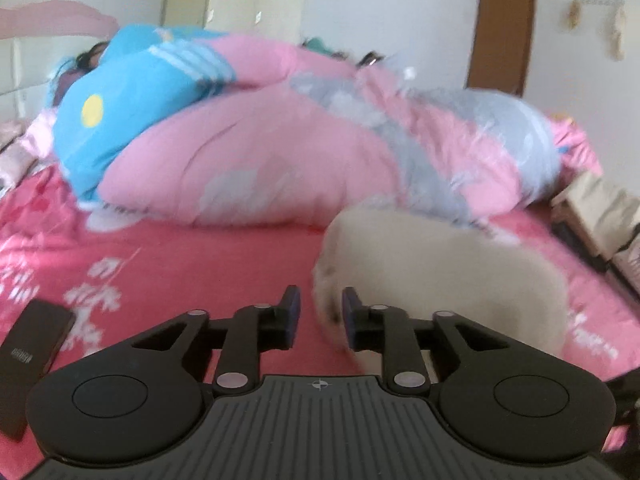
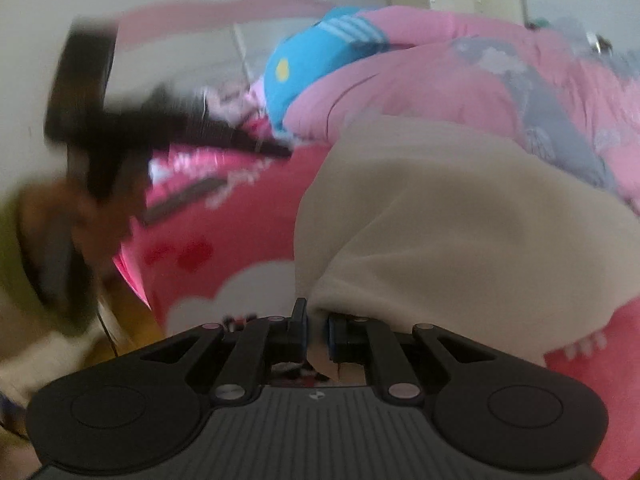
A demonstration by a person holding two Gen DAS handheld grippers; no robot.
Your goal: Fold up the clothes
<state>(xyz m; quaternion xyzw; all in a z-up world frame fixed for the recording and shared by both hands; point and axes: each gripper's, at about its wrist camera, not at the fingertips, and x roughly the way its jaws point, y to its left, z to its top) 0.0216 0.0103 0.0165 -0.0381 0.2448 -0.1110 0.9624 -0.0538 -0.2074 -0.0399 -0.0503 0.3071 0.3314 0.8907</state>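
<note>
Garment: a cream, fleecy piece of clothing (image 1: 440, 280) lies bunched on the pink printed bedsheet (image 1: 180, 264), near the bed's front right.
Left gripper (image 1: 320, 320): fingers stand apart with a gap between them; the garment's left edge touches the right finger.
Right gripper (image 2: 318, 328): fingers drawn close, pinching the garment's lower hem.
Open room: bare sheet stretches left of the garment.
Edges: a rolled pink-and-grey quilt (image 1: 320, 152) bounds the back; a flat black box (image 1: 28, 360) lies at the front left.
</note>
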